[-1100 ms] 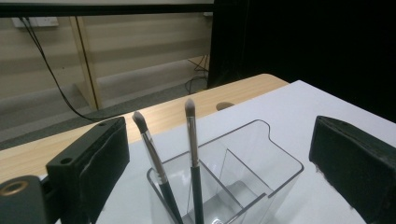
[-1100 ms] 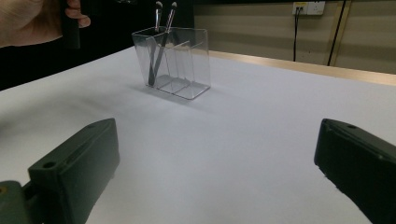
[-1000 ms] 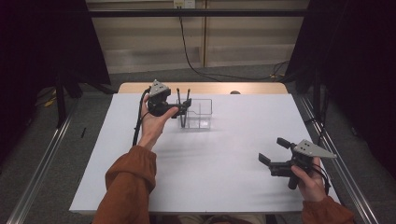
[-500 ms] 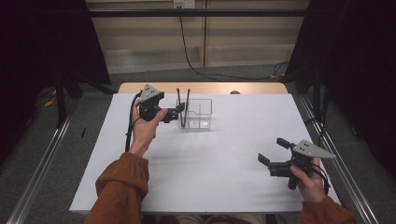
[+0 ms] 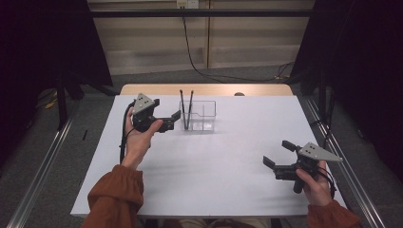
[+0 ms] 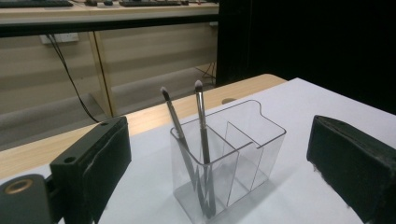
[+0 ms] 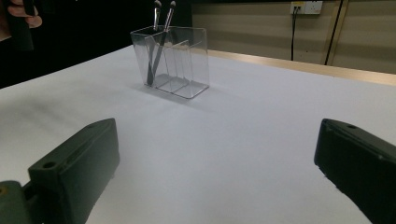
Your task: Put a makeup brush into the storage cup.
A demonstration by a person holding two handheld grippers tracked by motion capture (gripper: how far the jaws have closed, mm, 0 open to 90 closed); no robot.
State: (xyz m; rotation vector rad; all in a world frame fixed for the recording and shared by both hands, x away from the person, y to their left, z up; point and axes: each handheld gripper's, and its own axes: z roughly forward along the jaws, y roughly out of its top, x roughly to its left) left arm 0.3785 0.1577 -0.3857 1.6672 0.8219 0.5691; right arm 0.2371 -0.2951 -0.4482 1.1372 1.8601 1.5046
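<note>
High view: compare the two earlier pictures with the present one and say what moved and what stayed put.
The left tool drew back leftward, away from the clear organiser, its jaws open and holding nothing. The two brushes stayed leaning in the organiser's left compartment, and the organiser did not shift. The right tool stayed open over the table's right side.

The white sheet [image 5: 228, 156] before me covers nearly the whole table - only a strip of pale wood [image 5: 157, 89] shows along its far edge, where a small dark round spot [image 5: 239, 94] sits at the sheet's border. Behind it, a black cable [image 5: 190, 52] hangs down the beige wall panel from a socket [image 5: 186, 4] and trails across the grey floor [image 5: 28, 156]. Black curtains [image 5: 43, 42] close in on both sides - metal rails [image 5: 45, 161] run along the floor beside my table.
</note>
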